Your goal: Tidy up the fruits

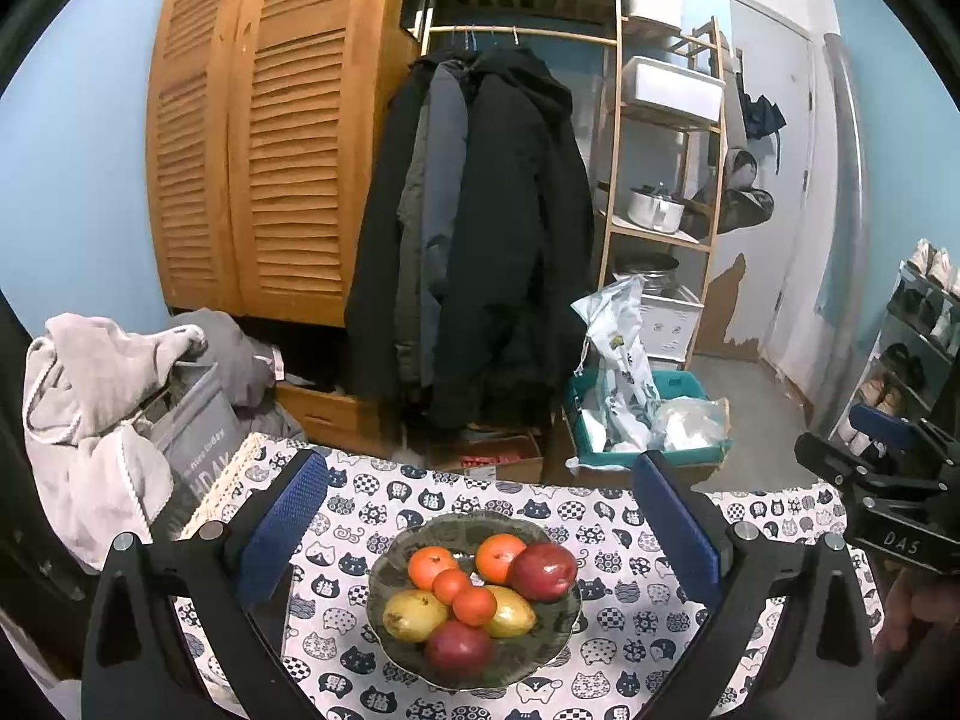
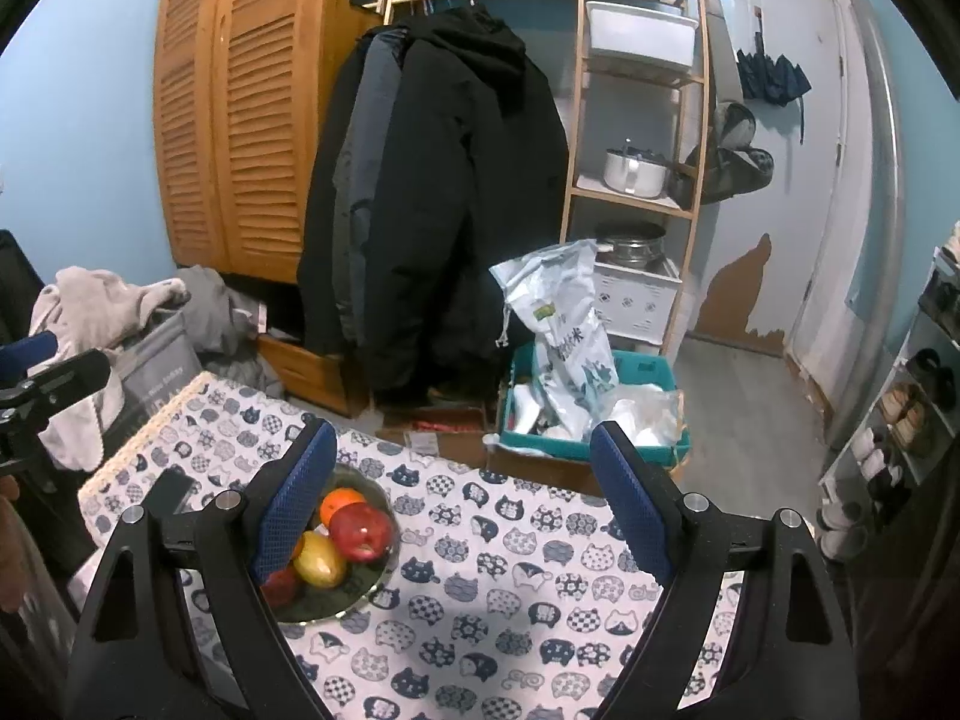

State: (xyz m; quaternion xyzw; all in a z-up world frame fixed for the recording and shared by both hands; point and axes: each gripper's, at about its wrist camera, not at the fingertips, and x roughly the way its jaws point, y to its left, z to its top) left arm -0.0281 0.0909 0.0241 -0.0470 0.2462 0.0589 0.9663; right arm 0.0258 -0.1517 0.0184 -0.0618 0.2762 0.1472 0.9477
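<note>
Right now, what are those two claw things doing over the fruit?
A person holds a claw in each hand above a table with a cat-print cloth. All the fruit sits piled in one dark bowl: small oranges, red apples and yellow mangoes. The left claw hangs open around the bowl, touching nothing. The right claw is open too, over bare cloth beside the bowl. Neither holds any fruit.

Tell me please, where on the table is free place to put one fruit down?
Free: the cat-print tablecloth right of the bowl, between the open right gripper fingers up to the far edge. A narrower strip lies left of the bowl by the open left gripper. Crowded: the bowl itself, with oranges, mangoes and red apples touching.
</note>
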